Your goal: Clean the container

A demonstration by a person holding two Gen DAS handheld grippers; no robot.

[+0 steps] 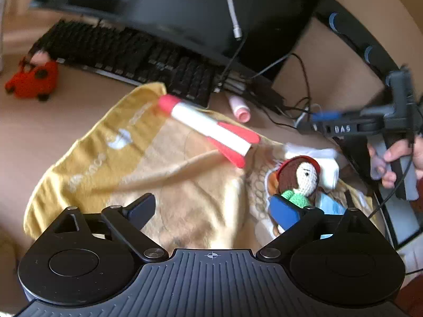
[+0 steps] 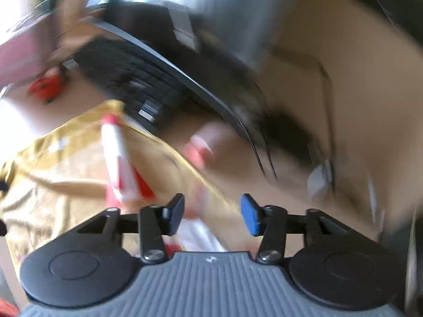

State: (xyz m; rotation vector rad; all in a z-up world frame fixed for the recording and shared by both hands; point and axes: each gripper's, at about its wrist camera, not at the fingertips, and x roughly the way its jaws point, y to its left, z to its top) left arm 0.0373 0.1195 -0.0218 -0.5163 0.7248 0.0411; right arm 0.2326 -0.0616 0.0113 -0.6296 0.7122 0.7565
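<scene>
Widest thing here is the tan bench (image 1: 66,132), smooth and matte, with a dark monitor (image 1: 171,5) looming over it and a black keyboard (image 1: 127,55) below that. No container shows in either view, so where the thing to be cleaned sits I cannot tell. My read: the task is barely under way or is between steps, with toys and cloth scattered and nothing being wiped.

Across the middle lies a yellow towel (image 1: 111,163), soft and rumpled, pale print on its darker band. Resting on it, a toy rocket (image 1: 208,129): white tube, rounded red nose, flat red fins, foam-like by the look. At the towel's right edge lies a crocheted doll (image 1: 298,177), brown yarn hair, cream face, green top, under a red rim. White folded fabric (image 1: 327,163) sits just behind it.

Left claw (image 1: 219,206) stands wide open over the towel, nothing between the pads; its right pad is just beside the doll. Right claw (image 2: 211,211) is parted about halfway and empty too, though its view is badly smeared. In the left view it hangs at the far right, a hand (image 1: 396,158) wrapped round its grip.

Smaller bits: a red knitted car (image 1: 34,79) far left by the keyboard, a little pink tube (image 1: 240,108) on bare bench, and thin black cables (image 1: 290,105) trailing behind.
</scene>
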